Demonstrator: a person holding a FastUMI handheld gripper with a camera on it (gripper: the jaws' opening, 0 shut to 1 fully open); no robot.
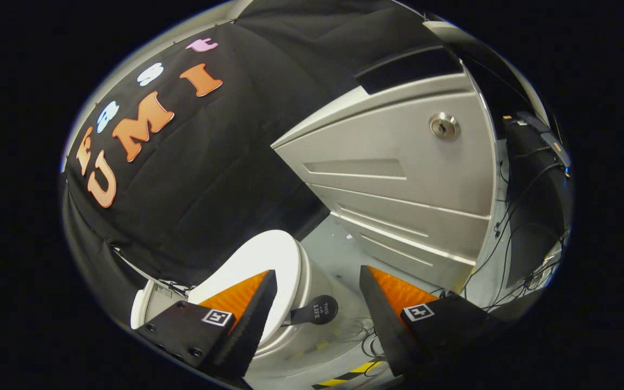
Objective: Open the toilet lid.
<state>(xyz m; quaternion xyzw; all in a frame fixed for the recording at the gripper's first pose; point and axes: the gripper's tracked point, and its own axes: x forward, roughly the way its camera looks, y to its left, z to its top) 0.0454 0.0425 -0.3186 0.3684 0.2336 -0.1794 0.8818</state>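
My claw [317, 281] wide open, holding nothing, white toilet lid [260, 260] closed just beyond my left finger [247, 319], black round thing [320, 310] between my fingers, grey door [398, 184] ahead.

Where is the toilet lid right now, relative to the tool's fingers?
In the gripper view, the white toilet lid lies closed just beyond the open tool's left finger, with a black handle beside it and the grey metal door further right.
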